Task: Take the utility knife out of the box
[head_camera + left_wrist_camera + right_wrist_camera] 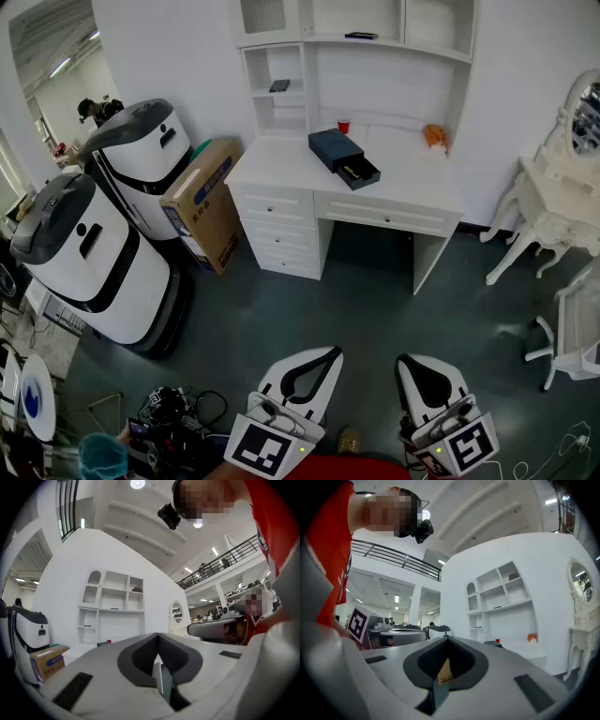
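While we stand well back from the desk (281,169), two white machines (94,253) fill the left of the head view, and a carton (204,199) stands between them and the desk's drawers. On the desktop we see the dark box (330,146) lying at an angle, its tray (367,176) slid out toward us. A thin yellowish streak in that tray is the knife (353,171), too small for us to make out further. Behind the box stands a red cup (343,126), and farther right, near the wall, lies an orange thing (434,137). Right of the desk we see a white vanity (553,202) and, nearer us, a white chair (572,337).

Both grippers hang low at the bottom edge, far from the desk. Our left gripper (334,352) has its jaws closed tip to tip, and its own view (157,634) shows nothing between them. Our right gripper (404,359) is closed as well, with nothing caught at the tips in its own view (447,638). Both point level toward the desk.
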The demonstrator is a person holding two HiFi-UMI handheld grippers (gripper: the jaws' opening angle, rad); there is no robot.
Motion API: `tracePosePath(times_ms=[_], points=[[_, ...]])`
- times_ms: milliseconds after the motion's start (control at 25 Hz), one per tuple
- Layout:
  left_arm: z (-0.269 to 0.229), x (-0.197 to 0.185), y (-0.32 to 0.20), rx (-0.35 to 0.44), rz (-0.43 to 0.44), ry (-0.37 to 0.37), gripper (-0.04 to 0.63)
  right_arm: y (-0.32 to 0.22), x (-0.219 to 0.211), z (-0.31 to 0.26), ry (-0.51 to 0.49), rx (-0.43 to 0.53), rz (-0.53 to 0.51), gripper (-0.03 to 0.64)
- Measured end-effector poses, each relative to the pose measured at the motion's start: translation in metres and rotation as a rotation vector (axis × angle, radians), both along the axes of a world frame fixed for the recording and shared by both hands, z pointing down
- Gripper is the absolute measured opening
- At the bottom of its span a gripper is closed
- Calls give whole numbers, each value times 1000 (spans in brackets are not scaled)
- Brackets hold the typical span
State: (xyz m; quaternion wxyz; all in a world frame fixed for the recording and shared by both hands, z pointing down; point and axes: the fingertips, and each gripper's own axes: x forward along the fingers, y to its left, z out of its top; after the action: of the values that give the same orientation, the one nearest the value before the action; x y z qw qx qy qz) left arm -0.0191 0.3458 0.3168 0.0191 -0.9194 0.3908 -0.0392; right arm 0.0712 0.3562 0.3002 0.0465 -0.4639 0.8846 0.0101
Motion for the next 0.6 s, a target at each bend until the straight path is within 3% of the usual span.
tracePosePath(times_ms=[600], points=[[3,2,-3,-3,11,-3,40,-6,3,0,-27,3,0,18]])
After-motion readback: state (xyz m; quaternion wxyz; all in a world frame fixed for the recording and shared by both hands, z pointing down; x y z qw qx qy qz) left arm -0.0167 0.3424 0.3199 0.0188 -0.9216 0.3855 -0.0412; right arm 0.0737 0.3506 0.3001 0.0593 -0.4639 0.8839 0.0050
